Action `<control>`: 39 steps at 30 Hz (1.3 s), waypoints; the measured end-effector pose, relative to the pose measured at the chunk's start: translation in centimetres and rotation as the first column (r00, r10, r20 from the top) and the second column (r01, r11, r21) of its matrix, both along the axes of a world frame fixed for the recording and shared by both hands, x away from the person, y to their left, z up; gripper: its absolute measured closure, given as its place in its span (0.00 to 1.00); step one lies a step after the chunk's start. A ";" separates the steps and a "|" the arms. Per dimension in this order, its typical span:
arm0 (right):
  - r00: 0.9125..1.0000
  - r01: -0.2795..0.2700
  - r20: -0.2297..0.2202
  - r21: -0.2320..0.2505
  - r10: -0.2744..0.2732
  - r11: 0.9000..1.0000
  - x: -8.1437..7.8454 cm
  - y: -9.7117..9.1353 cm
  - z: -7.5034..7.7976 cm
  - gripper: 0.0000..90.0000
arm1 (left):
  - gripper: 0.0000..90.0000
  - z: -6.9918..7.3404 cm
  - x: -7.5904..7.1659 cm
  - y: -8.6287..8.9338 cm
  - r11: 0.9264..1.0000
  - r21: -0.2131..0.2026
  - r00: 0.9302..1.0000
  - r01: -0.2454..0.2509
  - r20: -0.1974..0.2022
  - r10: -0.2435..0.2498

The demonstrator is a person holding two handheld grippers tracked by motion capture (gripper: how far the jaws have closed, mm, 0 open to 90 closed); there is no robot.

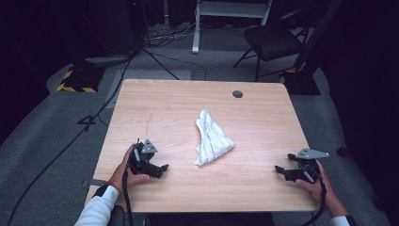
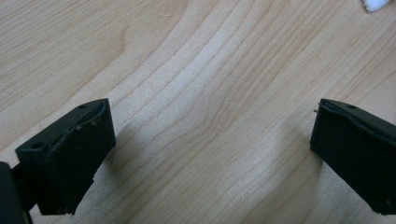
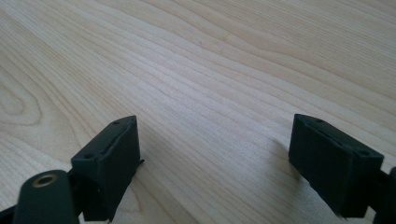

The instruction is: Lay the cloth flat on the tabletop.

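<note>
High view: wood table [image 1: 263, 188] centre frame, dark room behind it. White cloth [image 1: 211, 138] lies crumpled near the table's middle, slightly right of centre, narrow end pointing to the top of the frame, wider end toward the bottom. Faint dark stripes run across it. Nothing touches it.

Left gripper [image 1: 162, 168] at lower left of the frame, held in a hand [image 1: 130, 170], sitting low over the table near the front edge, tips aimed right toward the cloth, well apart from it. White sleeve [image 1: 98, 210] at the bottom edge.

Right gripper [image 1: 279, 170] at lower right, in the other hand [image 1: 324, 190], tips aimed left, also well apart from the cloth.

Left gripper view: both jaws spread wide, bare wood grain between them, nothing held. A scrap of the cloth [image 2: 375, 4] shows at the upper right corner.

Right gripper view: jaws likewise wide apart over bare wood, nothing between them.

Grommet hole [image 1: 237, 93] in the table near its far edge, upper centre-right. Chair [image 1: 275, 40] on the floor at upper right; cables [image 1: 113, 89] trail across the floor at left.
</note>
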State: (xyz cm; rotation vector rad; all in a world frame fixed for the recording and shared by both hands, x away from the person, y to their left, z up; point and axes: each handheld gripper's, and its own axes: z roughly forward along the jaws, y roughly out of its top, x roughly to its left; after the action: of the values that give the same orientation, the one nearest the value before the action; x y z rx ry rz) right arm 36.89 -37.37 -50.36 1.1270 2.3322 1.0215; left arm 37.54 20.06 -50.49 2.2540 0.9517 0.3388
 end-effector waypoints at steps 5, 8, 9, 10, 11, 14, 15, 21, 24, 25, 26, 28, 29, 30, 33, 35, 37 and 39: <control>0.999 -0.026 0.031 -0.049 0.028 0.998 -0.3 0.5 0.3 0.22 | 0.00 0.0 0.0 0.1 1.000 0.002 1.000 0.009 -0.003 -0.009; 0.999 -0.032 0.019 -0.052 0.033 0.998 -0.1 0.4 0.4 0.22 | 0.00 0.0 0.0 0.1 1.000 0.004 1.000 0.006 0.002 -0.006; 0.999 -0.032 0.019 -0.052 0.033 0.998 -0.1 0.4 0.4 0.22 | 0.00 0.0 0.0 0.1 1.000 0.004 1.000 0.006 0.002 -0.006; 0.999 -0.028 0.018 -0.054 0.029 0.998 0.0 0.5 0.6 0.26 | 0.00 0.0 0.0 0.1 1.000 0.004 1.000 0.007 0.002 -0.007; 0.999 -0.028 0.018 -0.054 0.029 0.998 0.0 0.5 0.6 0.26 | 0.00 0.0 0.0 0.1 1.000 0.004 1.000 0.007 0.002 -0.007; 0.999 -0.020 0.050 0.048 0.017 0.999 0.3 0.6 2.0 0.31 | 0.00 0.0 -0.2 -0.1 1.000 -0.002 1.000 0.027 -0.002 -0.027; 0.998 -0.022 0.058 0.064 0.019 0.998 0.4 0.7 2.3 0.31 | 0.00 0.0 -0.3 -0.1 0.999 0.001 0.999 0.036 -0.003 -0.036; 0.995 -0.073 0.066 0.027 0.072 0.997 1.4 3.1 3.1 0.35 | 0.00 0.0 -0.4 -0.3 0.999 -0.001 0.999 0.054 -0.005 -0.054; 0.991 -0.118 0.064 0.000 0.118 0.993 2.1 5.3 3.4 0.38 | 0.00 0.0 -0.3 -0.5 0.998 -0.001 0.998 0.060 -0.004 -0.060; 0.989 -0.133 0.071 -0.006 0.133 0.991 2.4 6.1 3.6 0.39 | 0.00 0.0 -0.3 -0.5 0.998 -0.001 0.998 0.060 -0.004 -0.060; 0.986 -0.150 0.078 -0.008 0.150 0.989 2.6 6.9 3.9 0.39 | 0.00 0.0 -0.3 -0.6 0.998 -0.001 0.998 0.064 -0.002 -0.064; 0.980 -0.180 0.092 0.006 0.179 0.984 3.0 8.6 4.5 0.40 | 0.00 0.0 -0.2 -0.8 0.998 -0.001 0.998 0.070 -0.002 -0.070; 0.977 -0.191 0.098 0.015 0.189 0.981 3.2 9.4 4.7 0.40 | 0.00 0.0 -0.2 -0.8 0.997 0.000 0.997 0.073 -0.003 -0.073; 0.974 -0.206 0.102 0.018 0.203 0.978 3.4 10.2 5.0 0.40 | 0.00 0.0 -0.2 -0.9 0.997 0.002 0.997 0.074 -0.002 -0.074; 0.966 -0.234 0.118 0.005 0.232 0.972 3.7 11.9 5.4 0.41 | 0.00 0.0 -0.2 -0.9 0.997 0.001 0.997 0.073 0.001 -0.073; 0.958 -0.264 0.121 0.012 0.261 0.964 4.3 13.9 5.8 0.42 | 0.00 0.0 -0.3 -1.0 0.998 0.000 0.998 0.069 0.000 -0.069; 0.953 -0.279 0.125 0.014 0.275 0.960 4.7 15.1 6.1 0.42 | 0.00 0.0 -0.3 -1.1 0.997 0.001 0.997 0.071 -0.002 -0.071; 0.950 -0.287 0.130 0.016 0.283 0.958 4.9 15.6 6.2 0.42 | 0.00 0.0 -0.3 -1.1 0.998 0.001 0.998 0.070 -0.003 -0.070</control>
State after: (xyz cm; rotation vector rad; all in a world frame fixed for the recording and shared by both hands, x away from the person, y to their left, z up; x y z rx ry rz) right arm 41.77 -21.81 -44.14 0.7237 2.4275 1.1984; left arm 37.23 18.96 -50.48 2.2831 0.8720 0.3051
